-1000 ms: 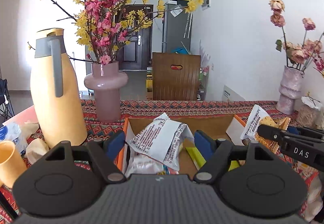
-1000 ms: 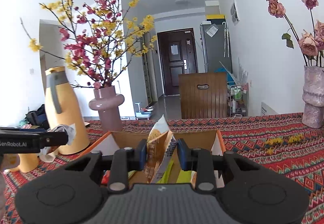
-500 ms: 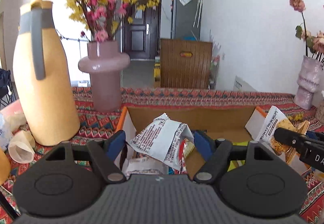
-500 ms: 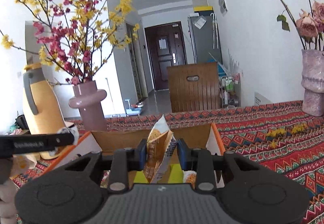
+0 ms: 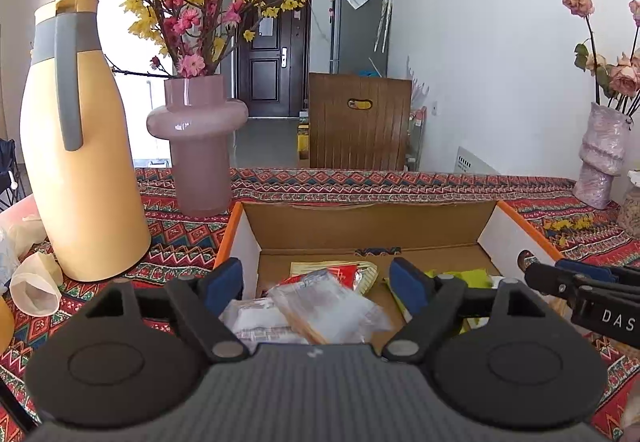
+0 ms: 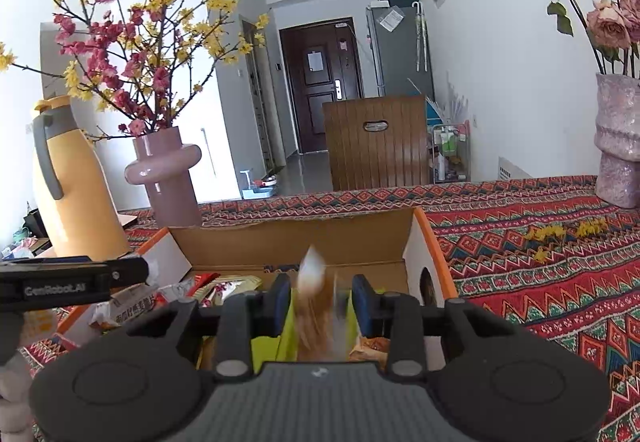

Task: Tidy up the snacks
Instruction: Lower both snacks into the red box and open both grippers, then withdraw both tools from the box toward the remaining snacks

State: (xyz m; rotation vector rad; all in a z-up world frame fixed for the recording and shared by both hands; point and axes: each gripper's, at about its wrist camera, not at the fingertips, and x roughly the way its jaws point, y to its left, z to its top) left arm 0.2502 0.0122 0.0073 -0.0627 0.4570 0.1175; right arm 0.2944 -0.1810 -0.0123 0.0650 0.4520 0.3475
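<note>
Left wrist view: left hand-held gripper (image 5: pixel 318 278) stands wide apart after just opening, nothing clamped; a clear plastic snack packet (image 5: pixel 326 304) lies loose below it inside the orange-edged cardboard box (image 5: pixel 370 228) on the patterned counter (image 5: pixel 400 182).

Right wrist view: right hand-held gripper (image 6: pixel 320 300) has just been parting; a blurred orange-and-white snack packet (image 6: pixel 314 302) stands between its blue pads over the box, and contact cannot be told. A yellow jug (image 6: pixel 70 182) stands left.
</note>
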